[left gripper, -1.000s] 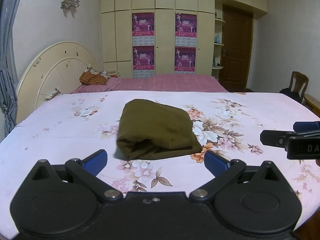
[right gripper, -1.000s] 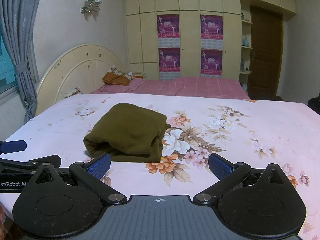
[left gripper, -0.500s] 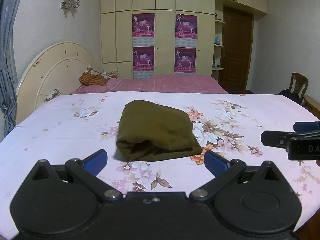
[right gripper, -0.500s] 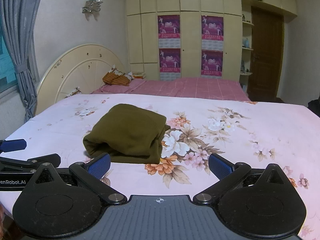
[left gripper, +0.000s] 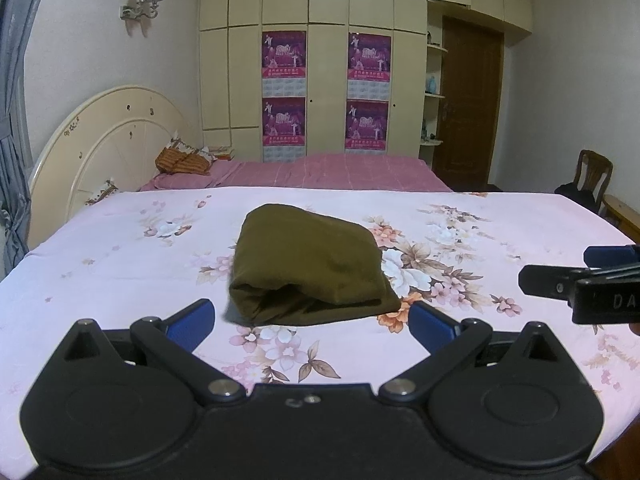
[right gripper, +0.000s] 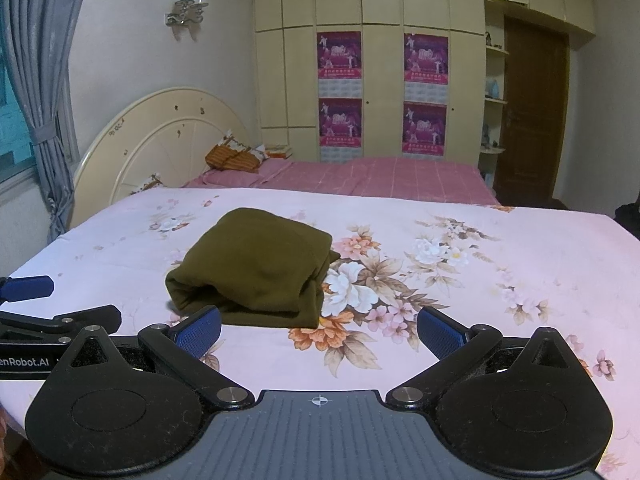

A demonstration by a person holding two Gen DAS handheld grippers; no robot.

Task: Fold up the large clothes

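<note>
**Bundle down, both tongs off it**

The olive-green folded cloth bundle [left gripper: 310,266] sits on the pink floral bedsheet [left gripper: 120,248], just ahead of the left gripper [left gripper: 312,320] and ahead-left of the right gripper [right gripper: 318,330]. Both tongs hang spread wide, holding nothing, clear of the cloth; the fold looks finished.

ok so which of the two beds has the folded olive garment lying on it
The near bed with the floral sheet; the olive garment lies on it. The far bed has a pink checked cover.
</note>
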